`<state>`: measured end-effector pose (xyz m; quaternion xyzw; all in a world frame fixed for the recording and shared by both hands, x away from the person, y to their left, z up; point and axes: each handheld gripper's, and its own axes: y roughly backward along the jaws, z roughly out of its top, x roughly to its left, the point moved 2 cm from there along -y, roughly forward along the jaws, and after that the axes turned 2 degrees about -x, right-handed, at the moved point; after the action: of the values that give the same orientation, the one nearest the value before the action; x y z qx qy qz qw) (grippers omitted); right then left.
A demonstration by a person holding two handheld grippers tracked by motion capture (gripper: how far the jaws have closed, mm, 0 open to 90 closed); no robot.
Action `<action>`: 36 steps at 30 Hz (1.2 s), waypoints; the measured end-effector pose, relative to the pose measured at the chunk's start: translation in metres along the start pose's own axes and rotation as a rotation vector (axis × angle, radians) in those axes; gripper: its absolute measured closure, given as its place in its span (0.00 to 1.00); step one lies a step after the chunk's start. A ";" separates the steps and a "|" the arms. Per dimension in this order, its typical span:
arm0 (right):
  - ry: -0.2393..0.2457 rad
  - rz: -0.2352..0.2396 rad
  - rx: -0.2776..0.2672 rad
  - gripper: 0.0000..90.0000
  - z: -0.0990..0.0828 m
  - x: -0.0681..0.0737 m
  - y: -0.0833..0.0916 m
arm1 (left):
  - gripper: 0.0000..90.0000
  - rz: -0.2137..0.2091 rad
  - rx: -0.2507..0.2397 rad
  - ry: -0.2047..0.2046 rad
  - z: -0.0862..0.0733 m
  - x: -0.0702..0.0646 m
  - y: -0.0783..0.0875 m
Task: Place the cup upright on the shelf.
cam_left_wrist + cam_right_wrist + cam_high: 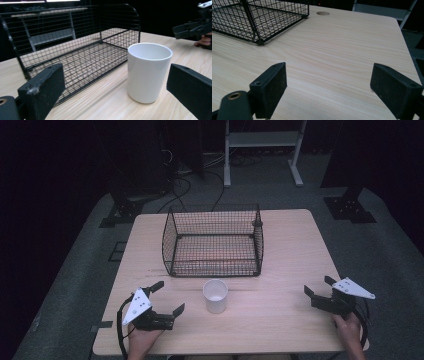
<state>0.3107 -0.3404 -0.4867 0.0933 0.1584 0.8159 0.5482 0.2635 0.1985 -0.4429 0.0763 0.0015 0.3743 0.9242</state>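
A white cup [215, 295] stands upright and empty on the wooden table [285, 245], just in front of a black wire basket [212, 262]. My left gripper [170, 297] is open, a short way left of the cup and pointing toward it. In the left gripper view the cup [148, 72] stands ahead between the two wide-apart jaws, nearer the right one, with the basket [75, 50] behind it. My right gripper [319, 286] is open near the table's right edge, with nothing between its jaws. Bare wood lies ahead of the right gripper [332, 87].
The basket [259, 17] is empty and open at the top. A round hole [323, 13] sits in the tabletop near its far edge. Beyond the table are a white metal stand [262, 140], cables and dark stand bases on grey floor.
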 end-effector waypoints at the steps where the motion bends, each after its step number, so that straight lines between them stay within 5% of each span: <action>1: 0.000 0.000 0.000 0.14 0.000 0.000 0.000 | 0.01 -0.006 0.001 -0.001 0.000 -0.001 0.000; 20: -0.002 -0.004 0.001 0.14 0.000 0.000 0.000 | 0.01 -0.125 0.021 -0.012 0.006 -0.015 -0.010; 36: -0.004 -0.009 0.004 0.15 0.000 0.000 0.000 | 0.01 -0.222 0.103 -0.056 0.012 -0.028 -0.032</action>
<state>0.3111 -0.3406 -0.4867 0.0953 0.1595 0.8129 0.5520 0.2663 0.1547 -0.4368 0.1333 0.0034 0.2668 0.9545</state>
